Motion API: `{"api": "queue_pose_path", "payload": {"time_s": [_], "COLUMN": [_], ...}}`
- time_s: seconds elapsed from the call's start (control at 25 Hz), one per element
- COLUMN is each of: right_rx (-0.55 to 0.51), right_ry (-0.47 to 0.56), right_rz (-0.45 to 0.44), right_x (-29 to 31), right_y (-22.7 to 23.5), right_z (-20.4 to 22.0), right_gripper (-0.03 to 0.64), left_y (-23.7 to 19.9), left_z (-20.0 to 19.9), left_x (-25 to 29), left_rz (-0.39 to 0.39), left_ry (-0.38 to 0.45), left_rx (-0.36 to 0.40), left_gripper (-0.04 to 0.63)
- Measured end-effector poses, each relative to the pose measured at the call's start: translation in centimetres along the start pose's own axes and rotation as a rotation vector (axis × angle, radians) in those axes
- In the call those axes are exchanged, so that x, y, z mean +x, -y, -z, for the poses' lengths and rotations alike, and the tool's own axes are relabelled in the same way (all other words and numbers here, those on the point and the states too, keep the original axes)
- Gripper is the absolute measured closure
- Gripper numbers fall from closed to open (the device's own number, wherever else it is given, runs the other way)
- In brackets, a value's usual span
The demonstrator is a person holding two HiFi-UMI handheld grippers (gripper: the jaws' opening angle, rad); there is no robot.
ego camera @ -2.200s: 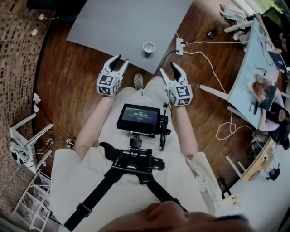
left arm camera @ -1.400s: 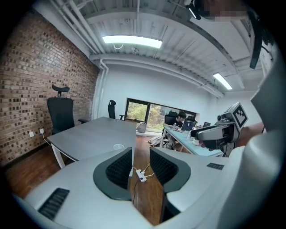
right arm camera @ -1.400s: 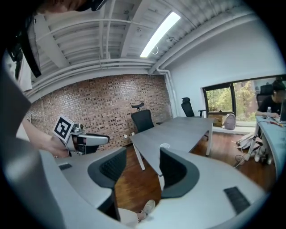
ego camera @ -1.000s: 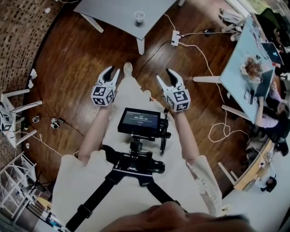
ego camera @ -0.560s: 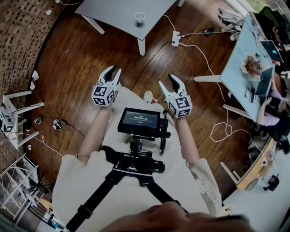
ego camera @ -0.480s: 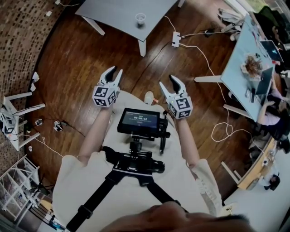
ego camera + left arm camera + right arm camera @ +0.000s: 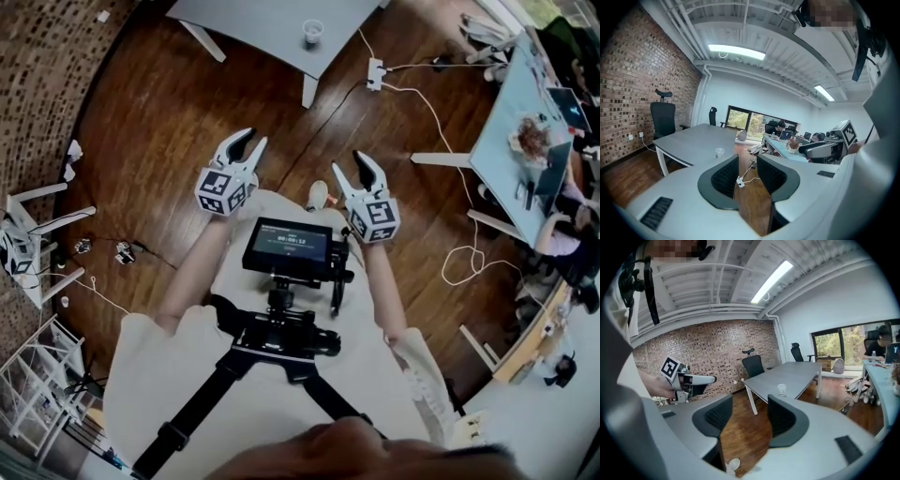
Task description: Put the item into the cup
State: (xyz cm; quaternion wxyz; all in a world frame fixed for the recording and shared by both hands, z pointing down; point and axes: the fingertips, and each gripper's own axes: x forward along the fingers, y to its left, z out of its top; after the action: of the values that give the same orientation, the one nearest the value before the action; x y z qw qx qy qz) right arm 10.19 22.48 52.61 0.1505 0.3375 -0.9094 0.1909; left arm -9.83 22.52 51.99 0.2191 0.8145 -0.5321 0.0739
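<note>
A small white cup (image 7: 312,32) stands near the front edge of a grey table (image 7: 262,19), far across the wooden floor from both grippers. My left gripper (image 7: 246,142) is held in the air in front of the person, jaws open with nothing between them. My right gripper (image 7: 354,161) is level with it, also open and empty. In the left gripper view the cup (image 7: 720,152) shows just left of the jaws. In the right gripper view the cup (image 7: 782,389) sits above the right jaw. No loose item shows in any view.
A white power strip (image 7: 376,71) with trailing cables lies on the floor right of the table. A light blue desk (image 7: 511,131) with clutter stands at the right, white stools (image 7: 28,253) at the left. A black office chair (image 7: 663,119) stands by the brick wall. A monitor rig (image 7: 287,246) hangs at the person's chest.
The table and cup sit farther up the head view than two seconds ago. The left gripper has risen a little and the right has shifted slightly. Both pairs of jaws stand as before.
</note>
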Motion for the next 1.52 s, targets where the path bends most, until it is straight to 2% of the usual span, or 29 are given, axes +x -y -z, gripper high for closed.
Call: {"api": "queue_pose_path", "payload": {"time_s": [0.24,0.6,1.12,1.52], "right_rx": [0.008,-0.025,-0.110,-0.122], "right_ry": [0.004,-0.024,-0.028,-0.011], "right_rz": [-0.014,-0.055,-0.061,-0.070], "right_x": [0.6,1.0,1.4,1.9], "right_y": [-1.1,-1.1,-1.4,-1.2], "right_z": [-0.1,1.0,1.4,0.8], "right_gripper": [0.368,0.370,0.374,0.374], "left_y": [0.6,1.3,-0.1,-0.2], "left_z": [0.9,3.6,4.1,4.2], "left_x": [-0.1,-0.4,-0.7,-0.5], "left_rz": [0.012,-0.016,-0.049,-0.052], "left_ry": [-0.004,-0.012,-0.035,-0.047], "left_rx": [0.003,-0.057,-0.050,-0.041], "left_gripper": [0.480,0.480,0.480,0.480]}}
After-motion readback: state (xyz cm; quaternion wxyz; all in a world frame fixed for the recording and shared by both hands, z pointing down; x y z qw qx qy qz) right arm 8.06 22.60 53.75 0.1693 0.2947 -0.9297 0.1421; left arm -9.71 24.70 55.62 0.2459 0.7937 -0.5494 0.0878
